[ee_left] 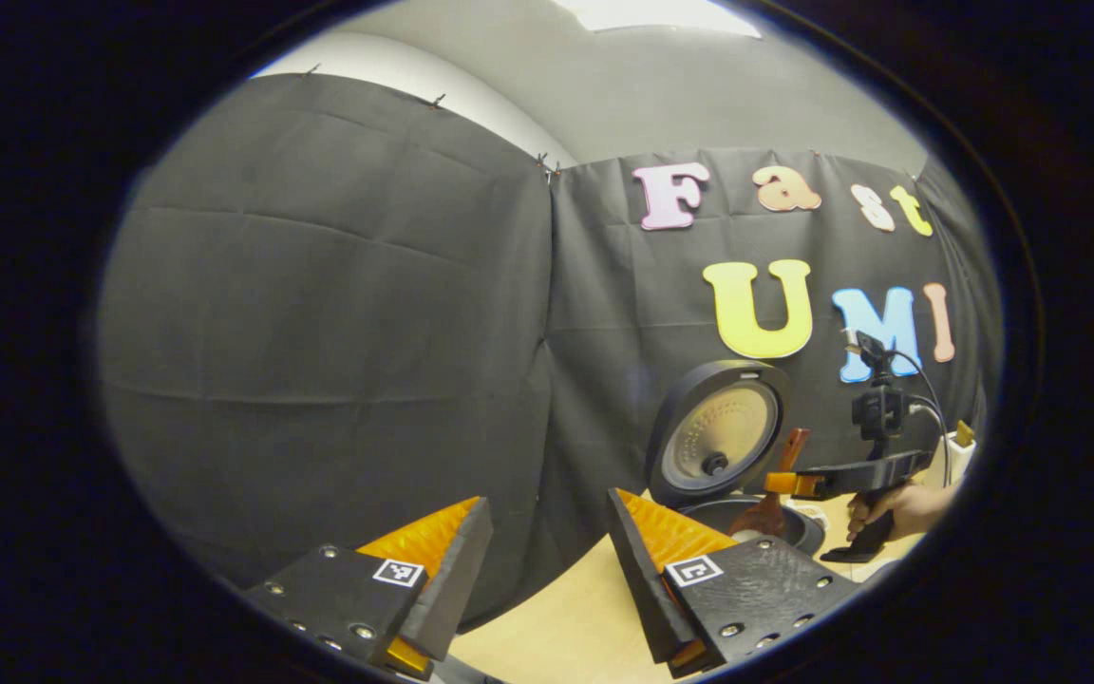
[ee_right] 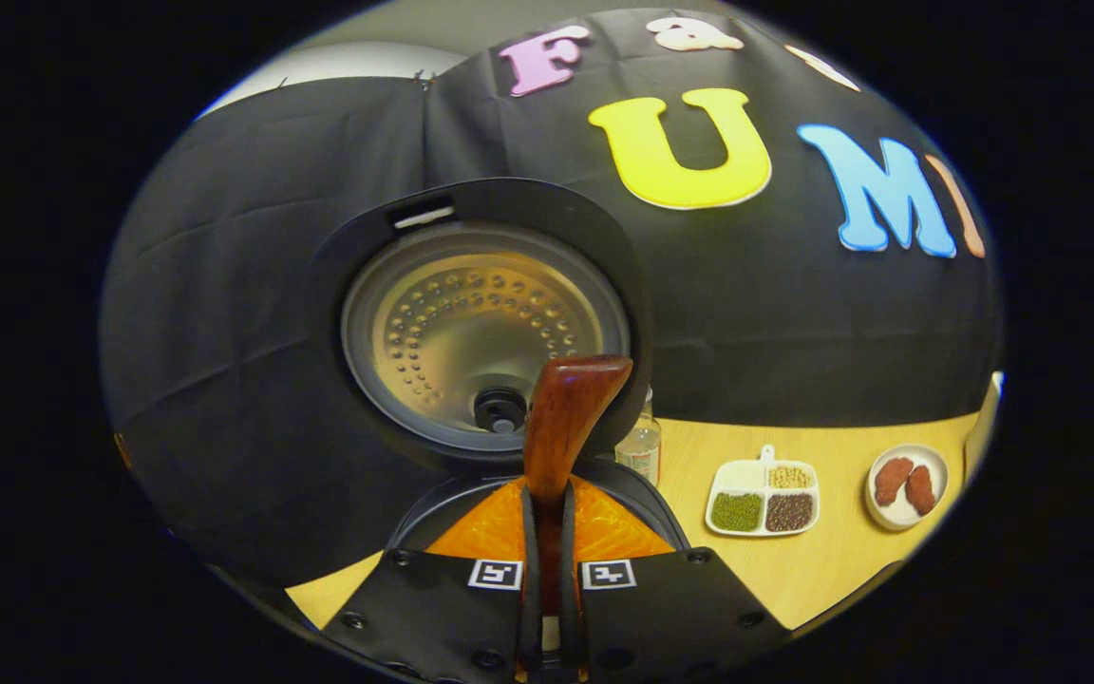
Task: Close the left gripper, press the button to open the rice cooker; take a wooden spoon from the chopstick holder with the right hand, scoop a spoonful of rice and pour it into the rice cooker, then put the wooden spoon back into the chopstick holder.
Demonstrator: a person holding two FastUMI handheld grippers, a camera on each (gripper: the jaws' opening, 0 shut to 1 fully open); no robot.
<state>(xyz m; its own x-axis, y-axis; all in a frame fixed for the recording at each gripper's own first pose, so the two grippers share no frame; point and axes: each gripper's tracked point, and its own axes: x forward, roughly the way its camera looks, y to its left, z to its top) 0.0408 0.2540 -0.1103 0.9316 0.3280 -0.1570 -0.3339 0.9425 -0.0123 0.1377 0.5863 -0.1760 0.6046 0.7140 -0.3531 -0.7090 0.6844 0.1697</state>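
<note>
R claw [ee_right: 547, 560] w/ wooden spoon [ee_right: 561, 427] over rice cooker [ee_right: 471, 332] rim.

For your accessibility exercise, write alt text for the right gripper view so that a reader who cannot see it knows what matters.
The right gripper is shut on a wooden spoon handle, held over the open rice cooker, whose lid stands upright behind. On the wooden table to the right sit a small bottle, a divided dish of grains and a small plate.
</note>
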